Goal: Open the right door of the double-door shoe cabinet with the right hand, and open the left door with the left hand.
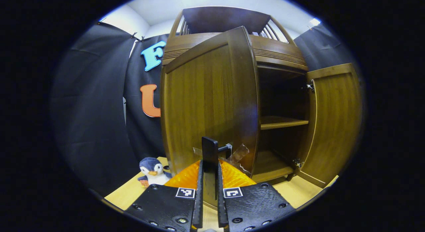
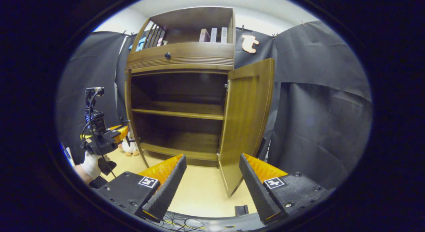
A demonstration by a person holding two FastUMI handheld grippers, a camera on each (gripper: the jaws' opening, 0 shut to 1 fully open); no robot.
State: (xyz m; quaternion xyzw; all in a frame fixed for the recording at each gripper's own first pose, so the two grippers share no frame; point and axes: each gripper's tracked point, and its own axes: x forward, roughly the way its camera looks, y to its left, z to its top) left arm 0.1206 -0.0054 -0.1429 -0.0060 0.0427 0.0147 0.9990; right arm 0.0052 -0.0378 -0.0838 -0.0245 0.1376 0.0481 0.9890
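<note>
The wooden shoe cabinet [image 2: 181, 56] has both doors swung out, and its inner shelf [image 2: 177, 113] is bare. In the left gripper view the left door [image 1: 206, 102] stands partly open towards me, and my left gripper [image 1: 210, 165] is shut on its dark upright handle [image 1: 210, 149]. The right door [image 1: 333, 122] hangs wide open at the right. In the right gripper view my right gripper [image 2: 212, 158] is open and holds nothing, a short way in front of the right door [image 2: 247, 122]. The left gripper [image 2: 99, 135], held by a gloved hand [image 2: 89, 165], is at the left door's edge [image 2: 132, 125].
A penguin plush [image 1: 152, 170] sits on the pale floor [image 2: 202, 188] left of the cabinet. Books [image 2: 212, 35] stand on the top shelf above a drawer with a knob [image 2: 167, 55]. Cables [image 2: 179, 222] and a small dark block [image 2: 241, 210] lie near me. Black cloth walls surround the cabinet.
</note>
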